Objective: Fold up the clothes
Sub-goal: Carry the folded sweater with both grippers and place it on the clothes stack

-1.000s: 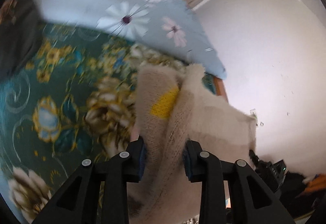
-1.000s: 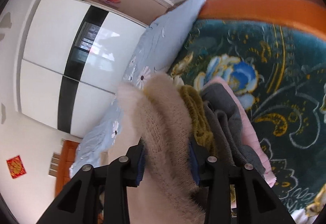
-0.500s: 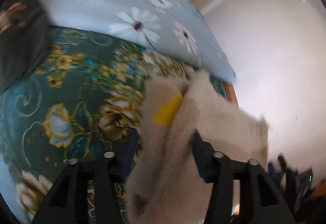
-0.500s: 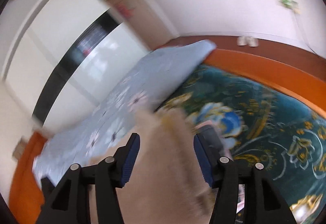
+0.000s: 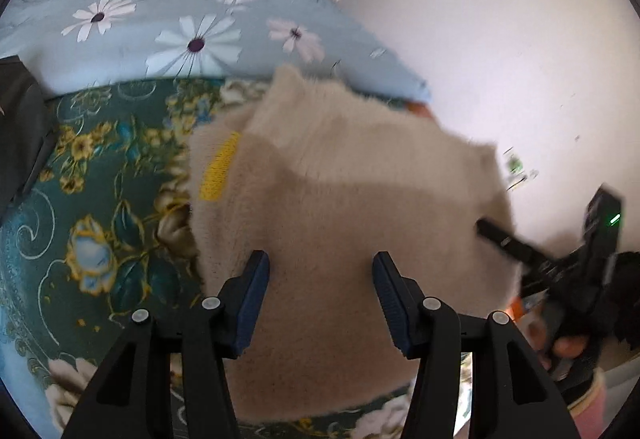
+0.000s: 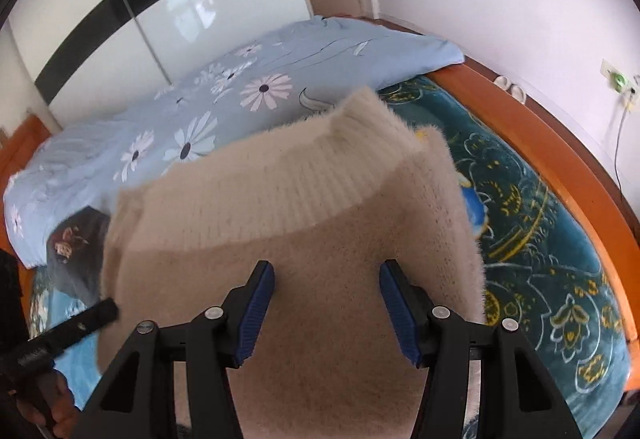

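1. Beige fuzzy sweater [image 5: 352,207] lies spread on the bed's teal floral blanket [image 5: 100,207], its ribbed collar [image 6: 288,179] toward the blue daisy quilt [image 6: 200,119].
2. Left gripper [image 5: 320,279] hovers over it, jaws wide apart and empty.
3. Right gripper [image 6: 326,287] likewise, jaws parted, holding nothing.

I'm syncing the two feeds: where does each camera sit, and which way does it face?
Left wrist: on the left gripper, looking over the beige sweater toward the blue duvet and wall; the right gripper and a hand show.
Right wrist: on the right gripper, facing sweater, wardrobe, bed; the left gripper's tip shows.
Shared: sweater, duvet, green blanket.
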`<state>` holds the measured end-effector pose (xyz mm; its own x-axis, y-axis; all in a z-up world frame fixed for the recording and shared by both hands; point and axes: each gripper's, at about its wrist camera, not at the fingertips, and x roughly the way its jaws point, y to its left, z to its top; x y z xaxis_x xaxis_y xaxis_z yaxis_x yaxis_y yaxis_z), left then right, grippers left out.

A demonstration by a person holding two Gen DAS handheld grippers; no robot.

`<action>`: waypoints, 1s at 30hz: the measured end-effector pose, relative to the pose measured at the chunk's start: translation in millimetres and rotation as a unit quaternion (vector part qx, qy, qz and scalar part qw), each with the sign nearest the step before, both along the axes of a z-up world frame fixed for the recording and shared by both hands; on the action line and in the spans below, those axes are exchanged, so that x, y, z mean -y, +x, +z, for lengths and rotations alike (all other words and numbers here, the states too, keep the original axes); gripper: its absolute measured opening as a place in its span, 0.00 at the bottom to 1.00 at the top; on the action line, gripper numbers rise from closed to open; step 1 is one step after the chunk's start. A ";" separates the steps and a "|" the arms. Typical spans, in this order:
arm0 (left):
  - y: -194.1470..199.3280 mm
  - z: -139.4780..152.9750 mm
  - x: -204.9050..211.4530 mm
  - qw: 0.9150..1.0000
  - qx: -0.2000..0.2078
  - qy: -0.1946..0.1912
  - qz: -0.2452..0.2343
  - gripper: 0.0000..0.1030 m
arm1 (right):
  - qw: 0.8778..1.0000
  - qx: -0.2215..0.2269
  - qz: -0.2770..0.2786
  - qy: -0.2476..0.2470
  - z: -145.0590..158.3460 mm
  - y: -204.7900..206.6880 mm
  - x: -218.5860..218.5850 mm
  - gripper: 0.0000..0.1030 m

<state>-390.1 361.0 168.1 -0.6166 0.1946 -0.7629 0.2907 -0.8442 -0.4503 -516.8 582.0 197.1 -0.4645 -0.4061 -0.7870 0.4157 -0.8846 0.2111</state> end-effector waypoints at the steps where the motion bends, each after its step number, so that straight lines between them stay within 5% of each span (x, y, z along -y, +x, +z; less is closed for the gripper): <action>1: 2.3 -0.3 -0.3 1.000 -0.002 -0.001 0.001 0.53 | 1.000 0.002 0.003 -0.004 -1.8 -2.0 0.7 0.58; 6: 32.2 11.9 5.7 0.999 -0.044 0.026 0.013 0.53 | 0.999 0.008 -0.028 -0.027 0.0 -4.5 -1.4 0.58; 10: 56.8 8.7 5.7 0.999 -0.035 -0.012 0.036 0.56 | 0.998 0.002 -0.052 -0.042 11.4 1.7 -1.0 0.58; 19: 78.1 -10.1 7.3 0.997 0.007 -0.041 0.065 0.57 | 0.999 -0.037 0.020 -0.025 44.4 89.7 28.5 0.58; 25: 84.3 -18.8 8.7 0.996 0.017 -0.054 0.070 0.71 | 0.996 0.003 0.083 0.016 16.8 133.6 58.1 0.58; 30: 89.0 -20.7 9.1 0.994 0.027 -0.074 0.072 0.79 | 0.995 0.048 0.071 0.054 -13.2 144.4 67.1 0.58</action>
